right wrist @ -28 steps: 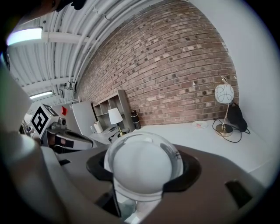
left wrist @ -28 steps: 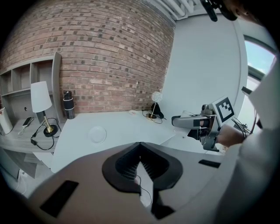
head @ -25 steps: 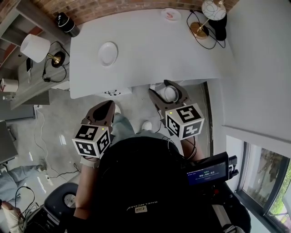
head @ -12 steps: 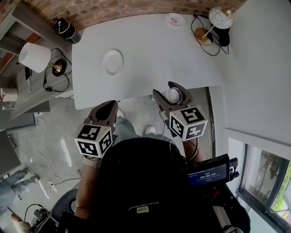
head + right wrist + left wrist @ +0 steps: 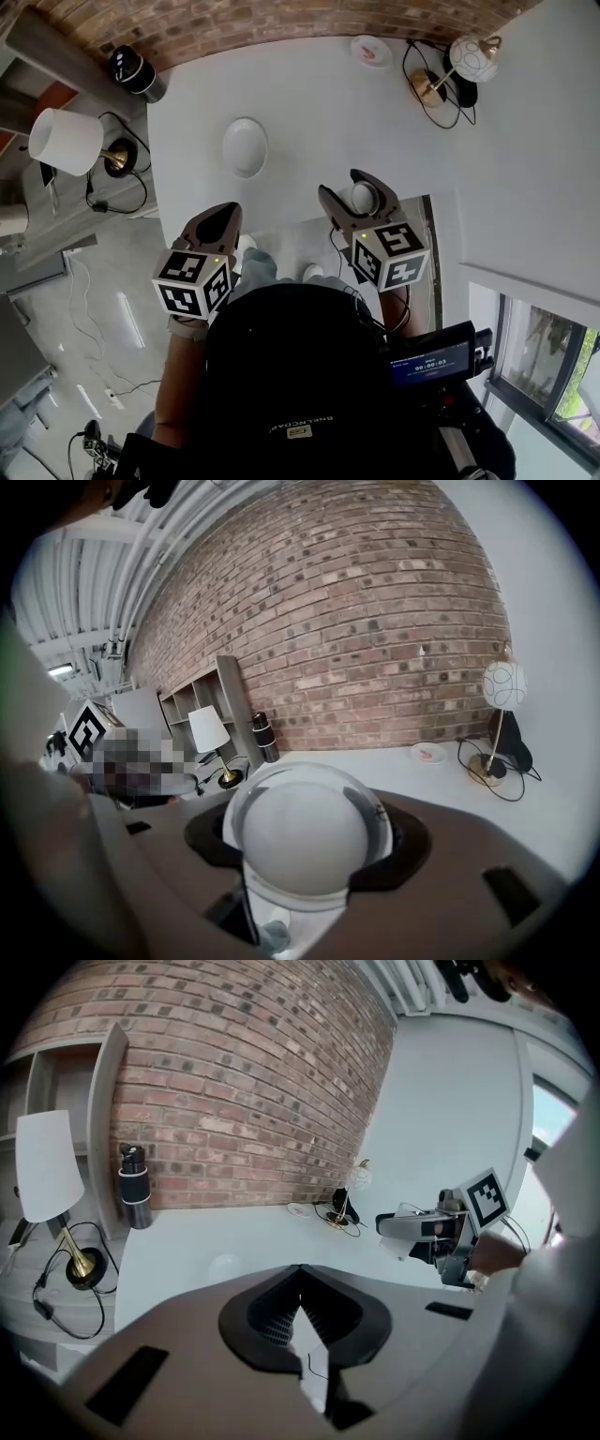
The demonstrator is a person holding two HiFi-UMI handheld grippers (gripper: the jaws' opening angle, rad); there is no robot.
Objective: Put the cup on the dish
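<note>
A white table [image 5: 319, 103] stands against a brick wall [image 5: 234, 23], with the white dish [image 5: 246, 146] lying bare on it. The right gripper [image 5: 349, 190] hangs at the table's near edge, its fingers closed round a white cup [image 5: 305, 841], well apart from the dish. The left gripper [image 5: 300, 1283] has its fingers pressed together on nothing.

White cup [image 5: 362, 197] held aloft, apart from white dish [image 5: 246, 147].

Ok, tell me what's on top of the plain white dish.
Nothing: the dish lies bare in the head view, with no part covered. The right gripper holds the cup.
</note>
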